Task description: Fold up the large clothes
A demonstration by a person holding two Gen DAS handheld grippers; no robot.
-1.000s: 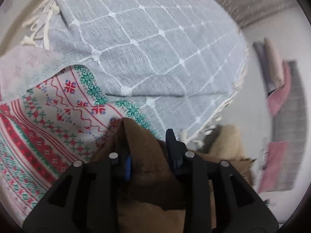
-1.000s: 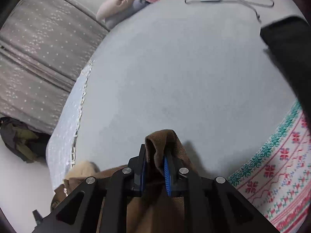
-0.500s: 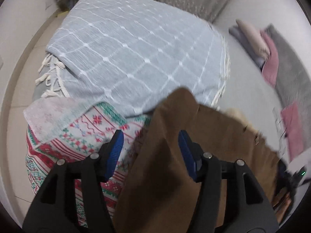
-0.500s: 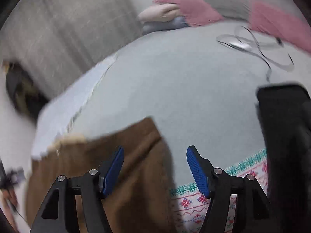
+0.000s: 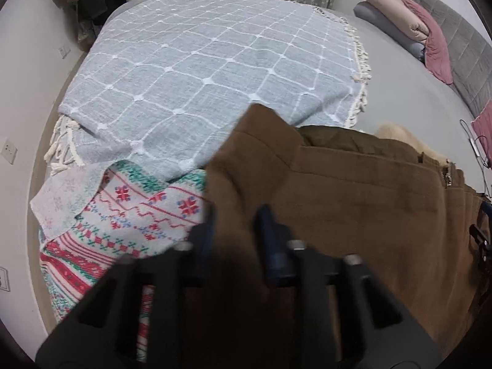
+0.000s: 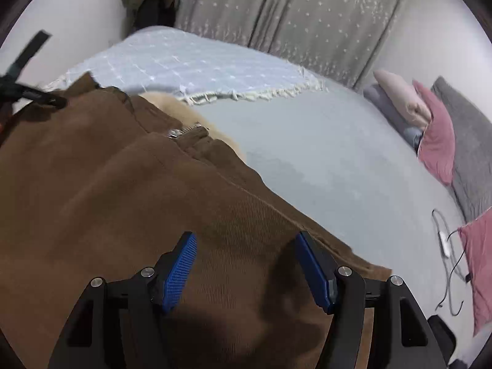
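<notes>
A brown jacket (image 5: 353, 203) with a zipper and cream fleece lining lies spread on the bed; it also fills the lower left of the right wrist view (image 6: 123, 200). My left gripper (image 5: 235, 230) is open just above the jacket's left part, nothing between its fingers. My right gripper (image 6: 246, 264) is wide open above the jacket's right edge, holding nothing. Its blue pads (image 6: 181, 264) are bare.
A grey-blue checked throw (image 5: 215, 61) with tassels covers the far bed. A red and green patterned blanket (image 5: 123, 215) lies at the left. Pillows (image 5: 409, 21) and a grey headboard (image 6: 470, 141) are at the right, a white cable (image 6: 446, 246) near them. Curtains (image 6: 307, 15) hang behind.
Both grippers were shut on the jacket's corners one second ago, then opened and let it drop. Since then they have lifted and pulled back; the jacket now lies flat.
</notes>
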